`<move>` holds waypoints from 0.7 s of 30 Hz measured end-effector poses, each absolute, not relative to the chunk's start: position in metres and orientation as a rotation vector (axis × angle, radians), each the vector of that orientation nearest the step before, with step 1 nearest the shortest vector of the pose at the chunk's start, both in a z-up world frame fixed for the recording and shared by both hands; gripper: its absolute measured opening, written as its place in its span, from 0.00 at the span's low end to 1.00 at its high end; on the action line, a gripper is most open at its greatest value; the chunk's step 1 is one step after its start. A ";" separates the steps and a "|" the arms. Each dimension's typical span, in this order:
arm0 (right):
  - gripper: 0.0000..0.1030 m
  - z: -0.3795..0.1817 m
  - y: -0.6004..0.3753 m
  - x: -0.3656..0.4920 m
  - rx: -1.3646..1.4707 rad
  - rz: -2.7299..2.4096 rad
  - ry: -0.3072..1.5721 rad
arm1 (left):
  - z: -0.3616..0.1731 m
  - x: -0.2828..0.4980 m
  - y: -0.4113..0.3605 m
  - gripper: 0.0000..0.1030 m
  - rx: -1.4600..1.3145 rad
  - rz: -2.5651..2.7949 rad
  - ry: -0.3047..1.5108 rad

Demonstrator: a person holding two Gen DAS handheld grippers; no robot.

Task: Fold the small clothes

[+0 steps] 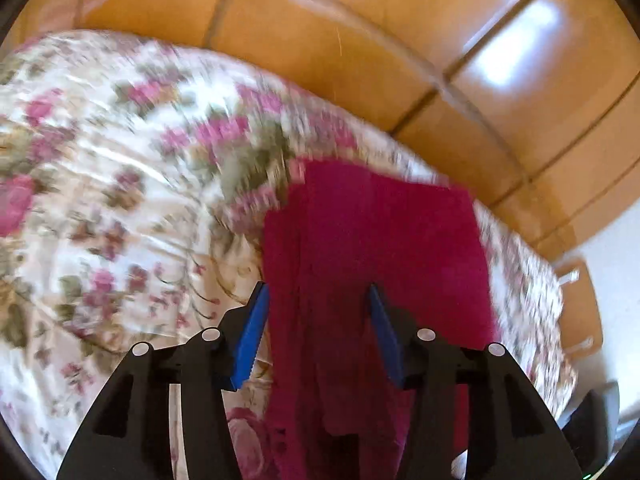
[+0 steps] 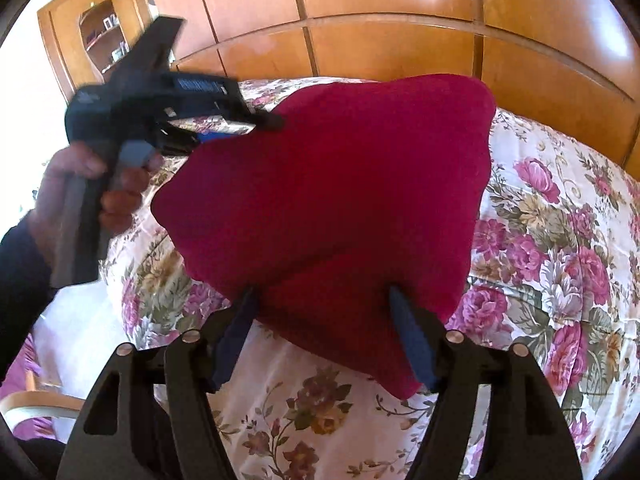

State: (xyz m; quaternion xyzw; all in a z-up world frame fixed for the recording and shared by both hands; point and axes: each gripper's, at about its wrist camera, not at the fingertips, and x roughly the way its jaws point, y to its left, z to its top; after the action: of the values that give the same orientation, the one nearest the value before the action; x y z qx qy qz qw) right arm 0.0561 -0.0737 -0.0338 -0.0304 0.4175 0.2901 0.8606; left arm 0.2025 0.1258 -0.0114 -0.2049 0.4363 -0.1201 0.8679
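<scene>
A dark red cloth point(image 2: 336, 200) lies on the floral bedspread point(image 2: 552, 240). In the right wrist view my right gripper point(image 2: 324, 300) is open, its blue fingers point(image 2: 408, 336) astride the cloth's near corner. The left gripper's body point(image 2: 160, 100) shows at the upper left, held by a hand, its tip at the cloth's far left edge. In the left wrist view the left gripper point(image 1: 318, 292) is open over the red cloth point(image 1: 372, 248), with cloth between the blue fingers point(image 1: 254, 332). That view is blurred by motion.
A wooden headboard point(image 2: 400, 48) and wardrobe panels stand behind the bed. A wooden shelf unit point(image 2: 96, 36) is at the far left. A chair's curved wooden back point(image 2: 36, 404) is at lower left, beside the bed's edge.
</scene>
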 end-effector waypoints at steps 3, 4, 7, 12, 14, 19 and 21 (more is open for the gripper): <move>0.69 -0.036 -0.075 0.055 -0.068 0.609 0.870 | 0.024 0.170 0.121 0.48 -0.456 -0.347 0.759; 0.69 -0.037 -0.075 0.054 -0.068 0.608 0.867 | 0.031 0.163 0.116 0.48 -0.438 -0.377 0.731; 0.69 -0.037 -0.076 0.051 -0.075 0.603 0.857 | 0.036 0.145 0.085 0.48 -0.336 -0.457 0.700; 0.69 -0.049 -0.087 0.050 -0.069 0.611 0.855 | -0.035 0.159 0.077 0.23 -0.250 -0.311 0.861; 0.69 -0.050 -0.087 0.048 -0.078 0.613 0.849 | -0.039 0.155 0.092 0.17 -0.323 -0.308 0.838; 0.70 -0.041 -0.090 0.049 -0.091 0.637 0.872 | -0.011 0.143 0.100 0.17 -0.313 -0.310 0.788; 0.70 -0.031 -0.099 0.049 -0.059 0.651 0.887 | 0.001 0.137 0.094 0.31 -0.249 -0.297 0.755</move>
State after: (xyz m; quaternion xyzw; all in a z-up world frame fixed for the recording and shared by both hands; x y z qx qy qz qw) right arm 0.0494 -0.0987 -0.0306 -0.0282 0.4215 0.3093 0.8520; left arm 0.1369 0.0943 0.0009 -0.1209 0.3662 -0.1442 0.9113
